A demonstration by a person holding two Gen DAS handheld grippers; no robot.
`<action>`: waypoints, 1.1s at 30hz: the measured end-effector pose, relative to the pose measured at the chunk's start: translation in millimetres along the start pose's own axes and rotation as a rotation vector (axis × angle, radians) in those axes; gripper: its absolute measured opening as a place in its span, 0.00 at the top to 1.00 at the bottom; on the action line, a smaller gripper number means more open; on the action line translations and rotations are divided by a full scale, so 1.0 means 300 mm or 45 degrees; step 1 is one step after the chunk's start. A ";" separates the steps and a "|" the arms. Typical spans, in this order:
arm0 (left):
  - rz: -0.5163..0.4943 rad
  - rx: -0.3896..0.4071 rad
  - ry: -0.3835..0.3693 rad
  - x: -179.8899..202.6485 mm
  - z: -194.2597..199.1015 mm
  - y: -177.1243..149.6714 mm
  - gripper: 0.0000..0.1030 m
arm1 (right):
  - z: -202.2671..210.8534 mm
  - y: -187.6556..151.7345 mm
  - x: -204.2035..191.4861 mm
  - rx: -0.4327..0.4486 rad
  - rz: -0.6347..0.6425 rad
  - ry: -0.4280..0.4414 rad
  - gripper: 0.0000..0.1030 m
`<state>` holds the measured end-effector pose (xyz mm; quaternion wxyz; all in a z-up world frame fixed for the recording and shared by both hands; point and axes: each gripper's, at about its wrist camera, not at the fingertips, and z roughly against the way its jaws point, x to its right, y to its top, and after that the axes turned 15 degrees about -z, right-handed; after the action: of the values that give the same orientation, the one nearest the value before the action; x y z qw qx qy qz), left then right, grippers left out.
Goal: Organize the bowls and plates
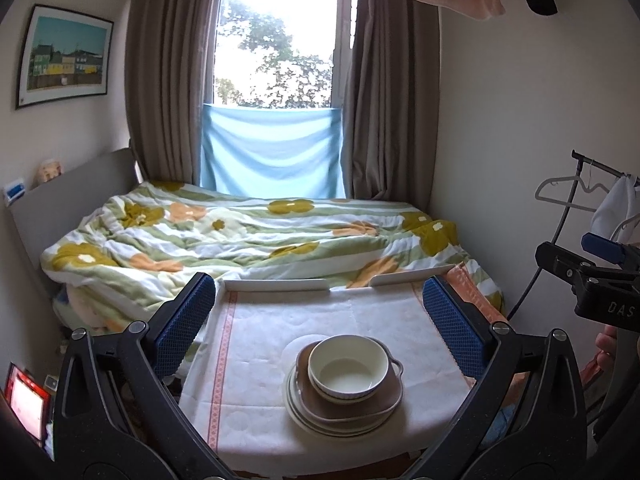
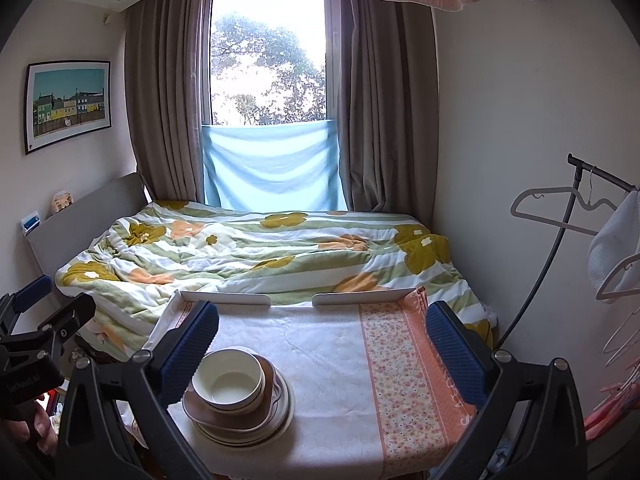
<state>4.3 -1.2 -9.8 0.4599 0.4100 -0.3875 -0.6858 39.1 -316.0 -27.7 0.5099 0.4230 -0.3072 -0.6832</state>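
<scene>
Here, a bowl point(image 1: 347, 368) tops stacked plates point(image 1: 320, 416) on the desk point(image 1: 256, 360), both grippers' jaws spread wide, grasping nothing.

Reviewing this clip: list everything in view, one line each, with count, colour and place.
bowl: one, cream, top of the stack
brown dish: one, handled, under the bowl
plates: several, cream, stack bottom; count unclear
table: one, white and orange cloth, foreground
bed: one, floral duvet, behind table
window: one, brown curtains, blue cloth below
picture: one, left wall
hangers: several, white, right rack
left tool: open, above table
right tool: open, above table
</scene>
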 end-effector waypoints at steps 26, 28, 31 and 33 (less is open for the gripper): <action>-0.011 0.005 -0.005 -0.019 0.015 -0.007 0.00 | 0.021 -0.012 -0.003 0.010 -0.025 -0.025 0.00; -0.014 0.006 -0.004 -0.024 0.021 -0.013 0.00 | 0.021 -0.012 -0.003 0.010 -0.025 -0.024 0.00; -0.015 0.008 -0.003 -0.034 0.031 -0.019 0.00 | 0.022 -0.012 -0.003 0.010 -0.026 -0.024 0.00; -0.012 0.012 -0.009 -0.041 0.035 -0.022 0.00 | 0.023 -0.013 -0.007 0.009 -0.024 -0.026 0.00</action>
<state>-4.6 14.1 -9.4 0.4533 0.4117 -0.3904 -0.6875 31.5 -312.9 -27.5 0.4988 0.4207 -0.3108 -0.6912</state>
